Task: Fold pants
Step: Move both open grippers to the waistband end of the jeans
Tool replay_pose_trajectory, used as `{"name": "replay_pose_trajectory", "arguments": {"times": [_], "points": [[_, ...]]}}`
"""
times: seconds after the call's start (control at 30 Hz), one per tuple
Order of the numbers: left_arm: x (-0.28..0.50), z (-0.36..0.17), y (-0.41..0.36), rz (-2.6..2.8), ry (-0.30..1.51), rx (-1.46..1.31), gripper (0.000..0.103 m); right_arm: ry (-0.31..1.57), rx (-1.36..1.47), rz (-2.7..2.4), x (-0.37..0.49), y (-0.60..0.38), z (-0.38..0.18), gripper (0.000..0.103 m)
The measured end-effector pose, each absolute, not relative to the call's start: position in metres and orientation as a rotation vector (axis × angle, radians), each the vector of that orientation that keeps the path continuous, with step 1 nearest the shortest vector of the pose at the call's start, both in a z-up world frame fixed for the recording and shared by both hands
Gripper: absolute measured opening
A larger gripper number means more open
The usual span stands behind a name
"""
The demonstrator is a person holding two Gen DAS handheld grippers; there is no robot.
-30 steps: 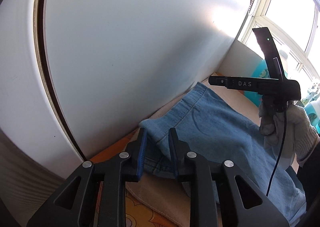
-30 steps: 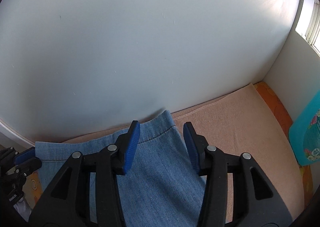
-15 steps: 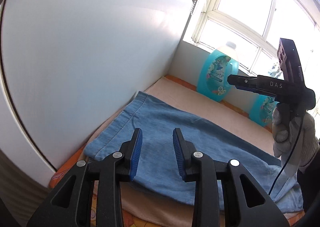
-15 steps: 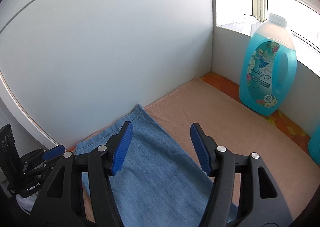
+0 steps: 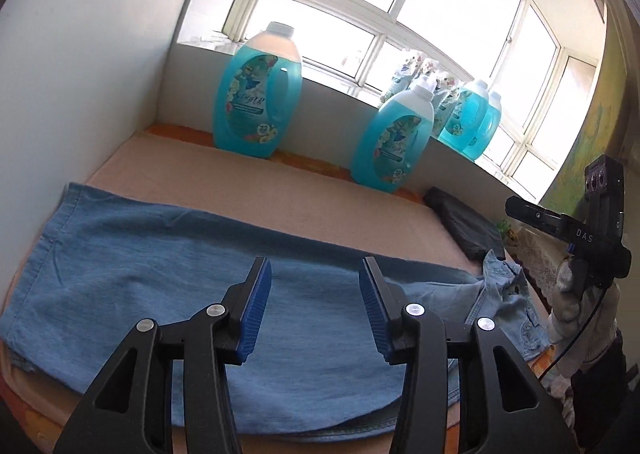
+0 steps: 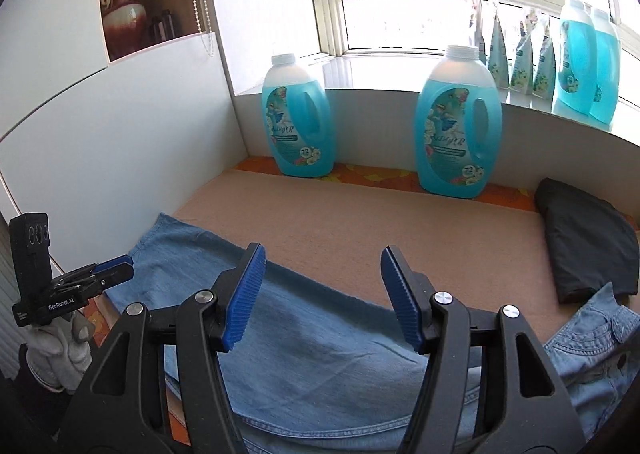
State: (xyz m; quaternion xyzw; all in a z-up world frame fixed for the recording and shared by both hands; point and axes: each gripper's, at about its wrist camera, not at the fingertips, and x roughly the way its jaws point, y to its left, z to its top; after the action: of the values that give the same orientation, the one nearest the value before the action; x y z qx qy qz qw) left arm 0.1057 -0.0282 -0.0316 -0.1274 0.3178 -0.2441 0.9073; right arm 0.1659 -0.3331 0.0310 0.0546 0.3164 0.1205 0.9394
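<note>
Both tools have swung off the white wall toward the window since a second ago. Left tool [image 5: 315, 306] is opening, right tool [image 6: 322, 296] is spread; neither pinches anything. Folded pants [image 5: 160, 274] lie flat on the beige-covered counter [image 6: 400, 221], their waistband end rumpled and cut off at the frame edge. Blue detergent bottles [image 6: 298, 121] line the sill beside a dark cushion [image 6: 584, 246].

pants [image 6: 320, 354] waistband (lower right) cut off
</note>
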Motion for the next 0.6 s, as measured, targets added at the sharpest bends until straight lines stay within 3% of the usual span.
{"name": "replay_pose_trajectory", "arguments": {"times": [0.3,0.6], "points": [[0.107,-0.050,-0.144,-0.769,0.815,-0.234,0.045,0.713,0.298,-0.015,0.128,-0.493,0.001,0.062],[0.102,-0.074,-0.231,-0.949,0.941,-0.157,0.045,0.903,0.506,-0.194,0.186,-0.606,-0.043,0.062]]}}
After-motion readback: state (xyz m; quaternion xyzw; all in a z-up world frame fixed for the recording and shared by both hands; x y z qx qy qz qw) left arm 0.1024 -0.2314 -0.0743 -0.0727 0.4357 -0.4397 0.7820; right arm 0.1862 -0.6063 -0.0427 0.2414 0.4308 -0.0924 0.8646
